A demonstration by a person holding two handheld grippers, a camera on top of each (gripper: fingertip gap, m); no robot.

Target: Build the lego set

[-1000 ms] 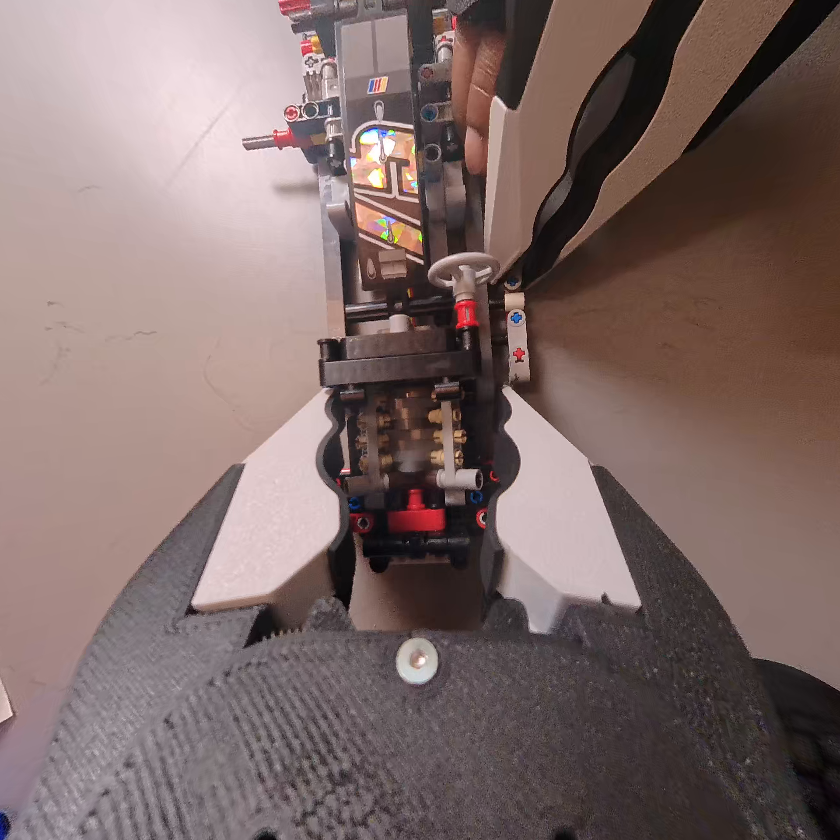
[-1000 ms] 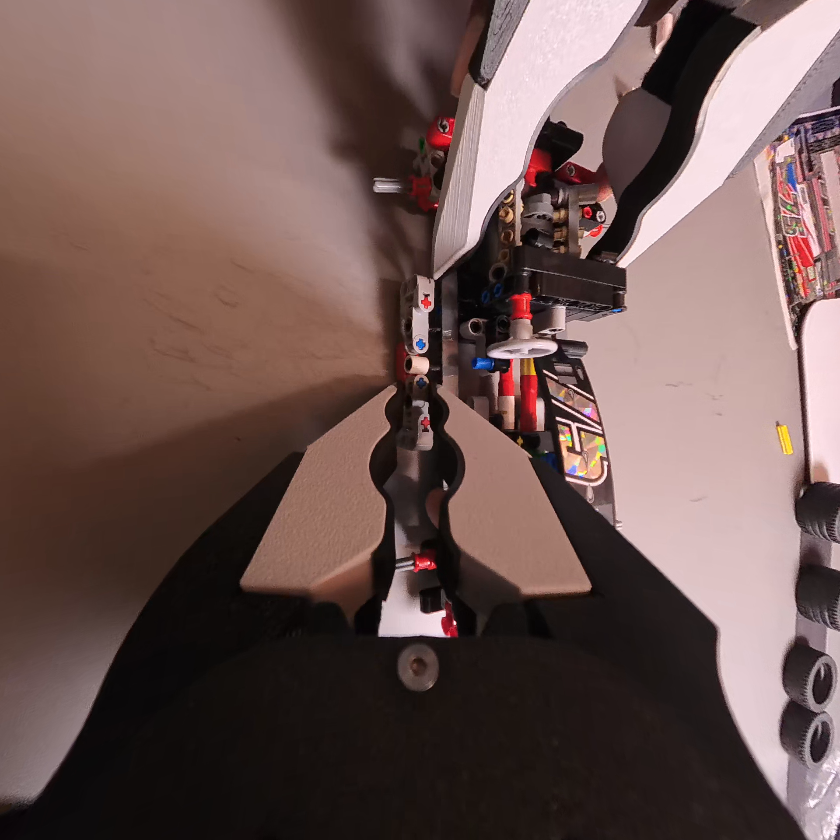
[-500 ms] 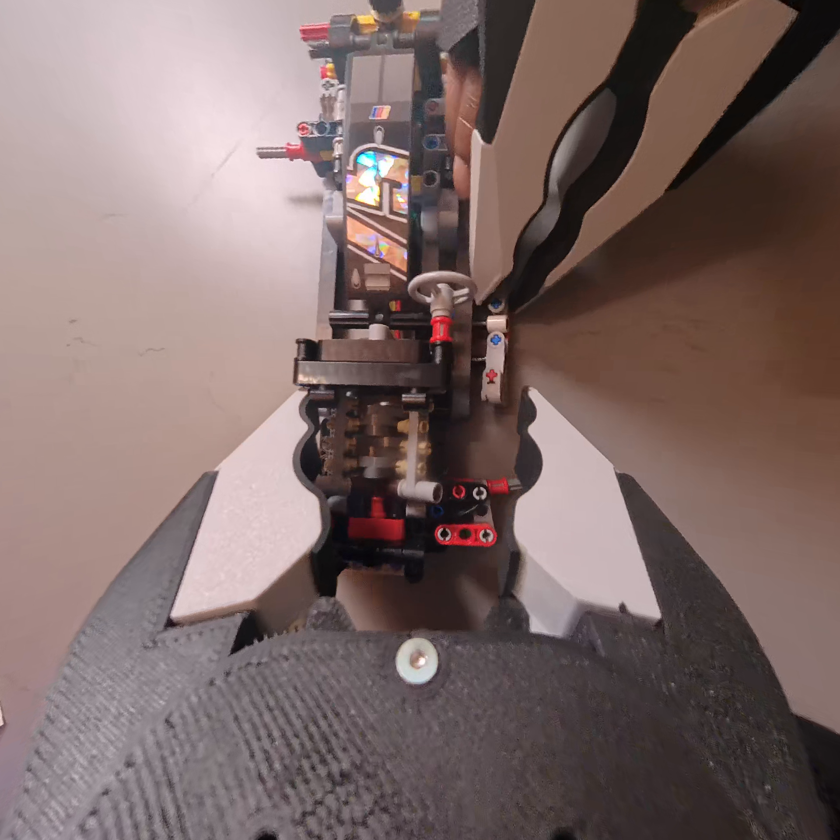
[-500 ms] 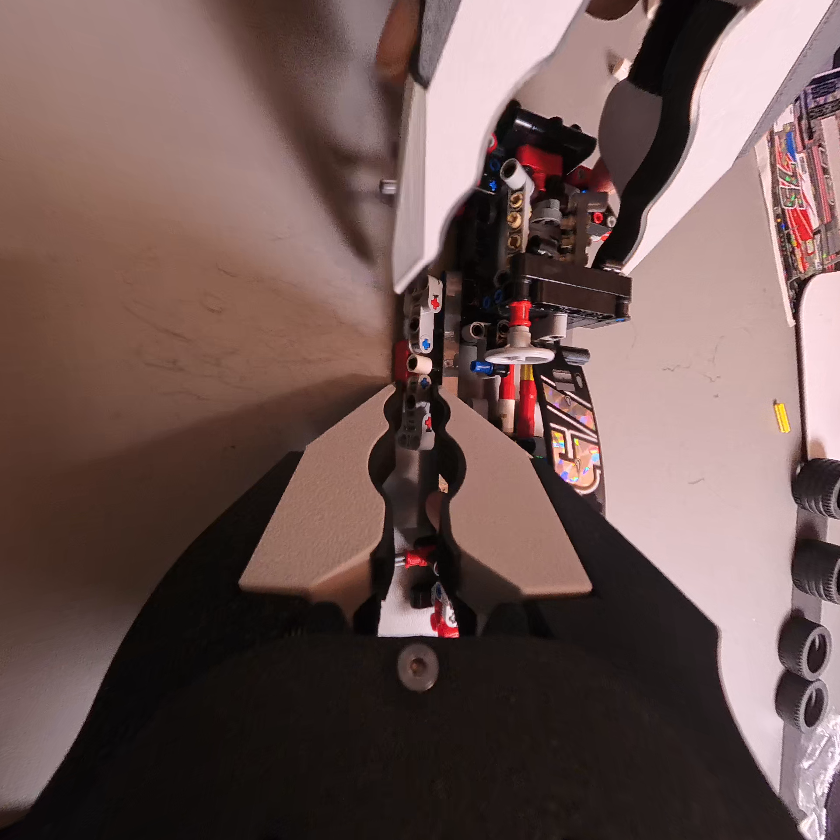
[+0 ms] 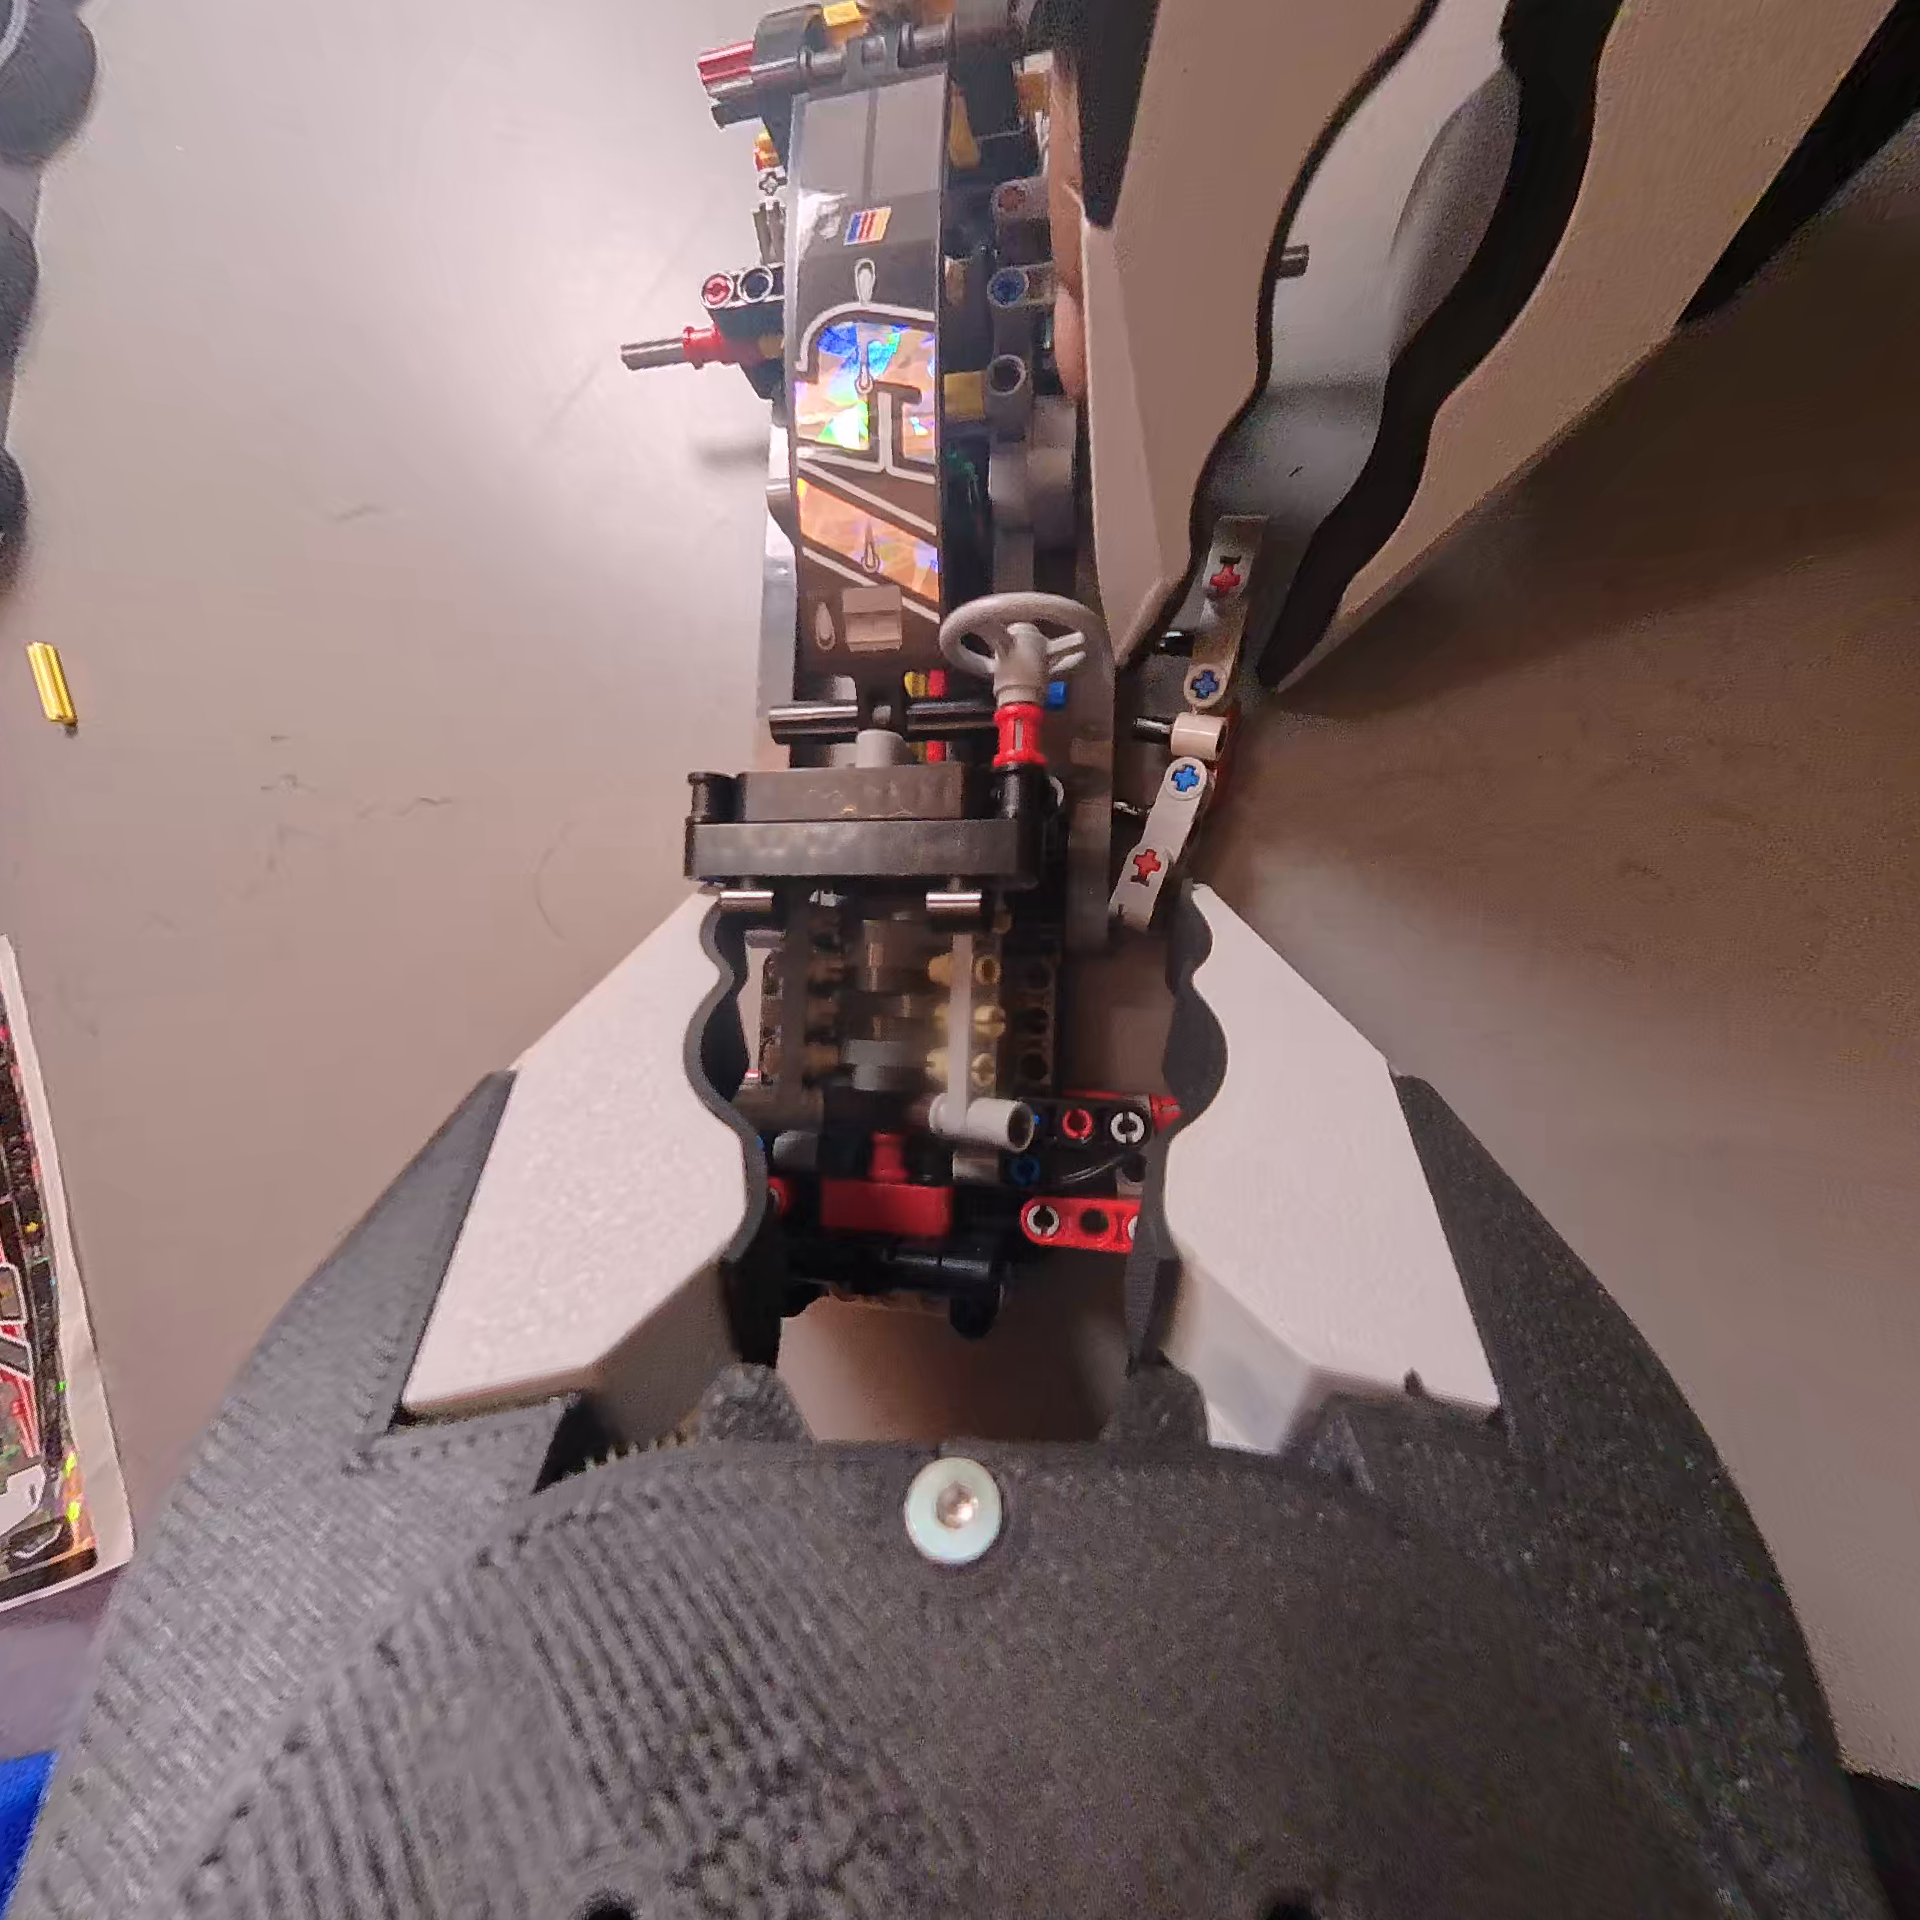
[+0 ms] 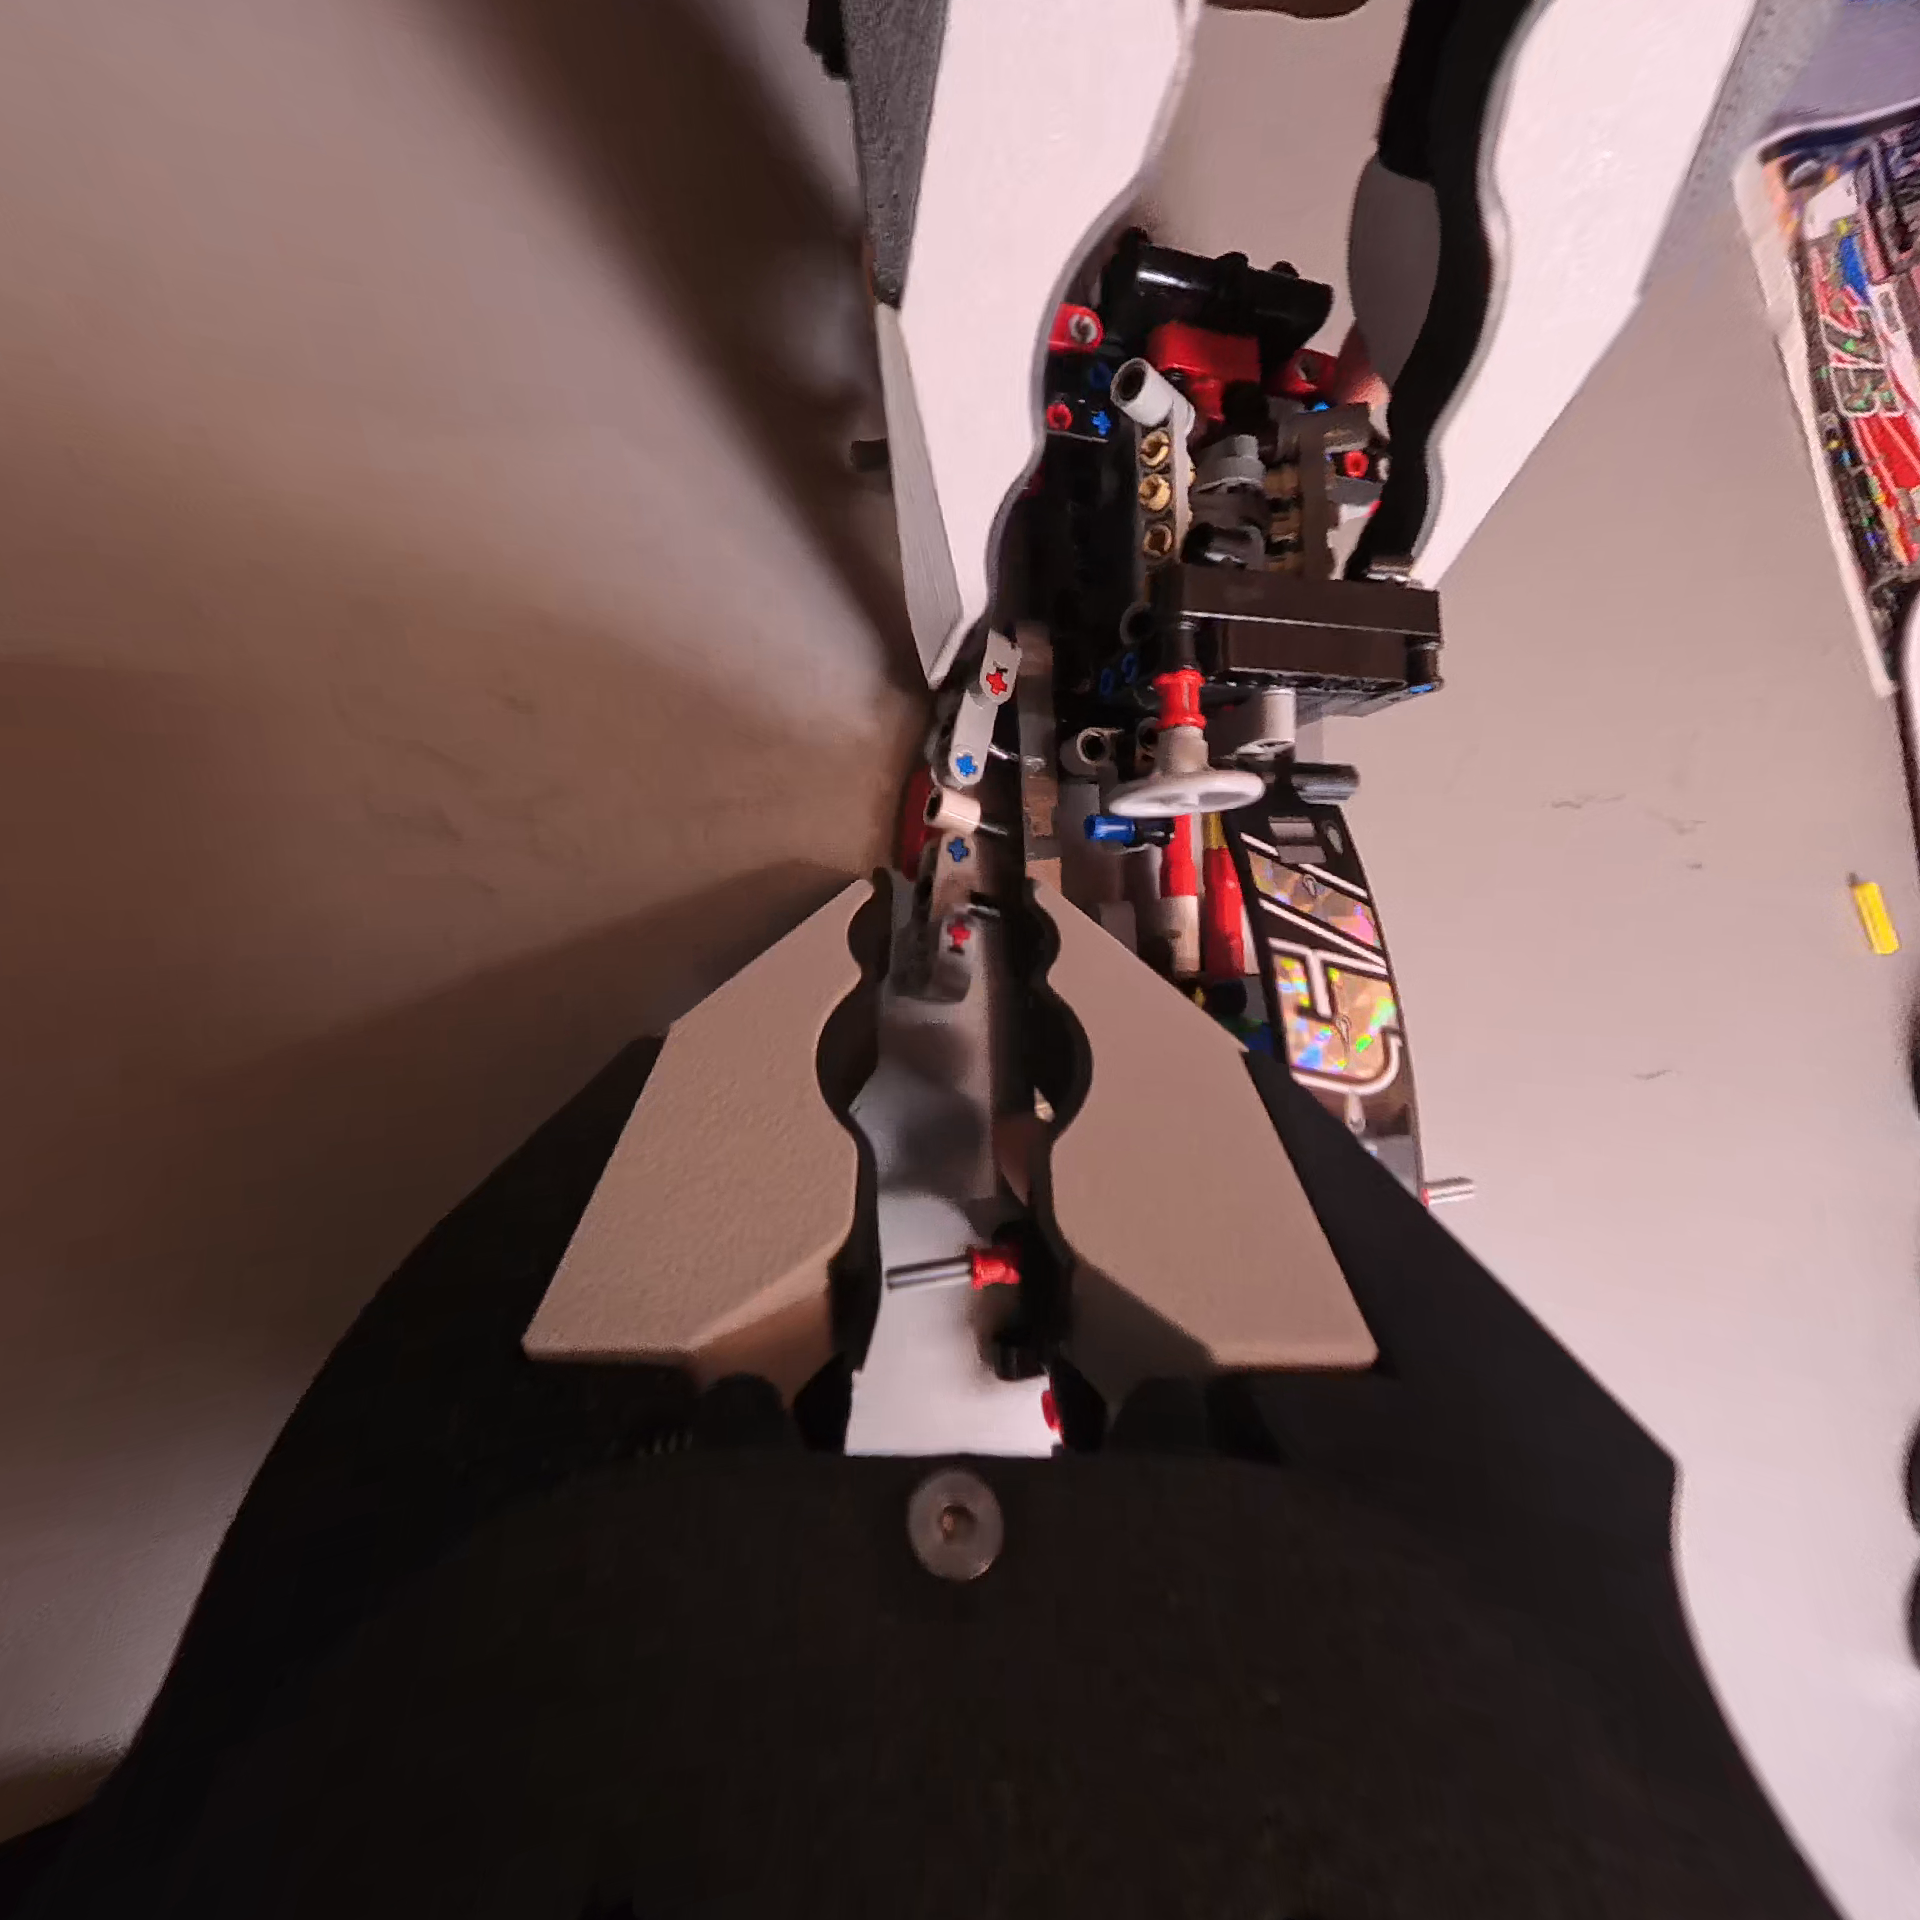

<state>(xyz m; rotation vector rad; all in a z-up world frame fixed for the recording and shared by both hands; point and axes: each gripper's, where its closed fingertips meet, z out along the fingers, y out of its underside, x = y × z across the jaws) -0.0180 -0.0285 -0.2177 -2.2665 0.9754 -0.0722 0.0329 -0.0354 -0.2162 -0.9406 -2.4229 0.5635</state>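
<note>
The half-built lego car (image 5: pixel 883 790) lies on its side on the desk (image 5: pixel 364 520), held from both ends. The left gripper (image 5: pixel 951 1049) stands fairly wide around the engine end; its left finger touches the model, while its right finger sits just beside a small red beam (image 5: pixel 1081 1221), so whether it really clamps I cannot tell. The right gripper (image 6: pixel 951 1049) is closed narrowly on the grey side panel (image 6: pixel 925 1122) of the chassis, near the white link arms (image 6: pixel 977 717). This looks like a steadying or repositioning step between part additions; the next move probably calls for a firm hold at one end while the other fetches a piece. The desk is plain and pale, with a sticker sheet (image 6: pixel 1860 343), a loose yellow pin (image 6: pixel 1873 914) and little else visible.
</note>
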